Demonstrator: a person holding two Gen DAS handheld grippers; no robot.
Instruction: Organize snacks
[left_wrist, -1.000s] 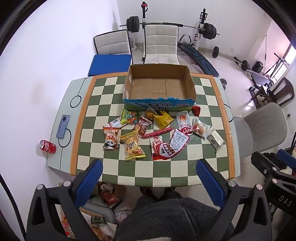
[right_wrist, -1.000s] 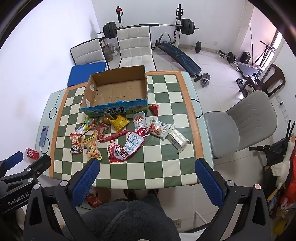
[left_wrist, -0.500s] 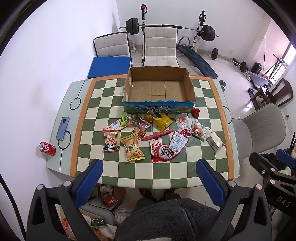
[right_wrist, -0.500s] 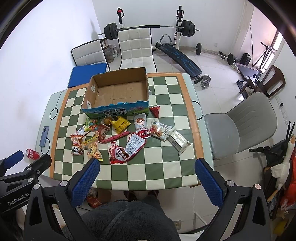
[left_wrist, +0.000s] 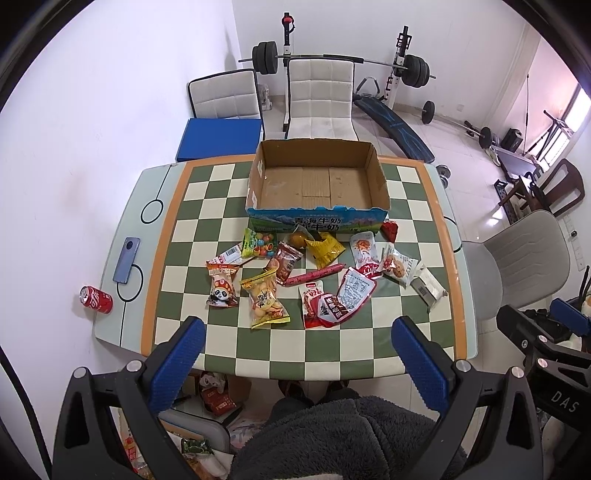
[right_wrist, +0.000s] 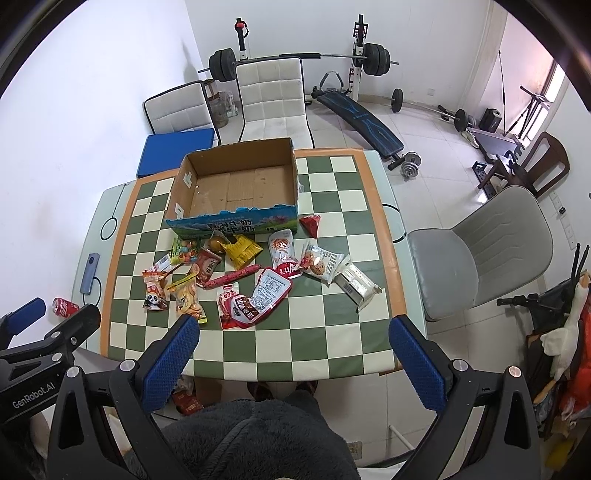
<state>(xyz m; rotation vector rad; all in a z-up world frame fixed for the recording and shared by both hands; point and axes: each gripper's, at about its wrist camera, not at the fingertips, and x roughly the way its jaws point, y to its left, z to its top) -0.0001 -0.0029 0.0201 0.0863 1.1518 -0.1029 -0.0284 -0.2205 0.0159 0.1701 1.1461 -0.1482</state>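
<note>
Left wrist view first: the cardboard box (left_wrist: 317, 184) sits open-top on the far half of the checkered table (left_wrist: 221, 343), long axis running left-right, printed blue side facing the camera, nothing inside. The snacks are scattered just in front of it. The red sausage stick (left_wrist: 314, 274) lies on a diagonal, its right end tipped toward the box. The panda packet (left_wrist: 221, 286) and the yellow biscuit bag (left_wrist: 264, 299) both run near-to-far. A white wrapped bar (left_wrist: 428, 287) sits out near the right edge, angled. The left gripper (left_wrist: 297, 358) hovers over the near edge, blue fingers (left_wrist: 177, 362) spread wide, holding and touching nothing. A cola can (left_wrist: 96, 299) and a phone (left_wrist: 126, 260) sit on the left margin.

Right wrist view: same box (right_wrist: 236, 188), now skewed so its long axis tilts up to the right. The sausage stick (right_wrist: 231, 277) tilts the same way. The red pouch (right_wrist: 240, 310) lies closest to the camera. The right gripper (right_wrist: 293, 354) is also wide open, pads (right_wrist: 417, 365) well apart, empty and above the table.
</note>
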